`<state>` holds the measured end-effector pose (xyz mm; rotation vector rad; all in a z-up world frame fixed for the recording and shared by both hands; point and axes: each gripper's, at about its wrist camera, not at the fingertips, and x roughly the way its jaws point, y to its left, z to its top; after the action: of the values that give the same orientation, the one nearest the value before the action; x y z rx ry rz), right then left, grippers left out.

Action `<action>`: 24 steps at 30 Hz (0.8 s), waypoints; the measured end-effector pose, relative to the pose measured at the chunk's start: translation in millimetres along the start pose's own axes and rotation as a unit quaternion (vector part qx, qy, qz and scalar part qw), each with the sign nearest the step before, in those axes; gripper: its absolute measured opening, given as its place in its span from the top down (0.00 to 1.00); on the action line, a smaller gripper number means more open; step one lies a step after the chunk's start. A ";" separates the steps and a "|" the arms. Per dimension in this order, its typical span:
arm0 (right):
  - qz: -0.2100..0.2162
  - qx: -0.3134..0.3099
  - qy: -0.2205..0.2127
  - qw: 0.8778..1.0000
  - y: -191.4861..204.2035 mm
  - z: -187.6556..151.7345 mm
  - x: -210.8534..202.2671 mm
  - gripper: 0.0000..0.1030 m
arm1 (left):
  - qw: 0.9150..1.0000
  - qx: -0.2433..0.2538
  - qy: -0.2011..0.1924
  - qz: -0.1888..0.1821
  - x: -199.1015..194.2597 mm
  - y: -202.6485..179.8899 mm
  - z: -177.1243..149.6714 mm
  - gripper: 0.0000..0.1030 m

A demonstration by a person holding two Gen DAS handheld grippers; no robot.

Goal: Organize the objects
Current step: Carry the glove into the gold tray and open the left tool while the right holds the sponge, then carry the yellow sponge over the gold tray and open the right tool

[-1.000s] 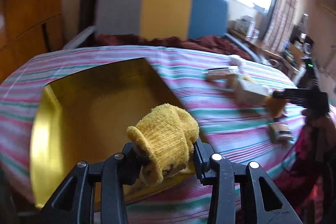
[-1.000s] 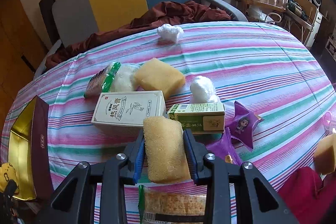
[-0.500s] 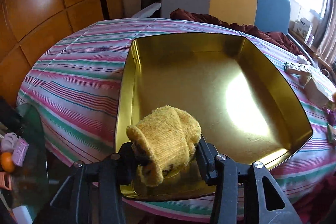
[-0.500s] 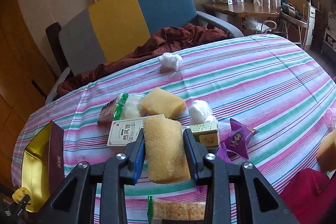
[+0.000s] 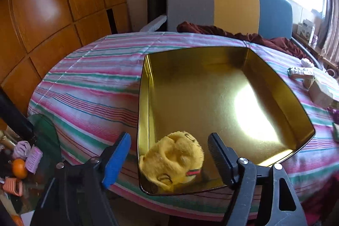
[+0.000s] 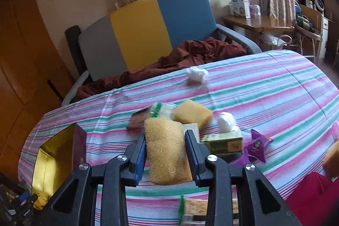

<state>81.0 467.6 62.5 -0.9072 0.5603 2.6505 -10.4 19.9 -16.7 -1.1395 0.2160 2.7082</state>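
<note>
Left gripper: jaws opening, well apart, nothing pressed between them; one pad blue, the other black and ribbed.
Yellow knitted piece: lies loose below the spread fingers, in the near corner of the gold tin, touching neither pad. Fuzzy, crumpled, soft mustard yarn with a small red and green band at one edge.
Gold tin: broad shallow tray with rounded corners and upright walls, shiny metal inside, a glare patch on its floor; otherwise bare. Sits on the striped cloth.
Right gripper: clamped tight on the sponge, lifted clear of the table.
Sponge: oblong block, coarse pitted yellow foam, standing lengthwise between the pads, its far end sticking out past the fingertips.
Tablecloth: pink, green and white stripes, slightly wrinkled.
Things beyond the sponge: a smoother yellow foam block, a green carton lying flat, a purple star-shaped packet, two white crumpled wads.
Behind the table: chair with grey, yellow and blue panels, dark red cloth heaped on it.
</note>
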 end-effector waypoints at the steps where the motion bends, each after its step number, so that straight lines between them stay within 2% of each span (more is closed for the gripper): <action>1: 0.017 -0.015 0.005 1.000 17.3 0.4 0.6 0.67 | 1.000 -0.002 -0.005 -0.002 -3.4 1.3 0.8 0.26; 6: 0.114 -0.066 0.056 0.990 105.2 -21.4 21.9 0.67 | 0.999 -0.029 -0.020 0.009 -14.3 18.8 5.8 0.26; 9: 0.151 -0.095 0.097 0.979 154.3 -44.7 39.7 0.66 | 0.998 -0.063 -0.024 0.017 -20.4 37.4 8.0 0.24; 12: 0.177 -0.114 0.136 0.968 196.8 -68.9 57.4 0.66 | 0.995 -0.097 -0.029 0.024 -23.8 53.4 8.8 0.23; 16: 0.199 -0.144 0.173 0.954 245.2 -98.8 74.9 0.65 | 0.992 -0.111 -0.036 0.037 -24.8 61.7 6.2 0.23; 18: 0.229 -0.149 0.196 0.942 262.0 -110.1 80.8 0.56 | 0.992 -0.115 -0.035 0.040 -23.6 64.0 5.1 0.23; 20: 0.245 -0.150 0.210 0.935 271.0 -118.3 82.1 0.36 | 0.991 -0.120 -0.035 0.042 -22.6 67.1 3.6 0.23; 22: 0.262 -0.147 0.215 0.929 272.9 -124.7 81.0 0.24 | 0.991 -0.122 -0.035 0.037 -20.9 68.6 3.0 0.23; 24: 0.261 -0.148 0.220 0.928 271.3 -129.3 79.8 0.23 | 0.991 -0.123 -0.036 0.039 -19.1 68.5 2.4 0.23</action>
<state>-16.1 181.0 -9.4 -1.6745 0.5674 3.0648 -15.0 -48.4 2.7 -1.1137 -0.0895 2.9016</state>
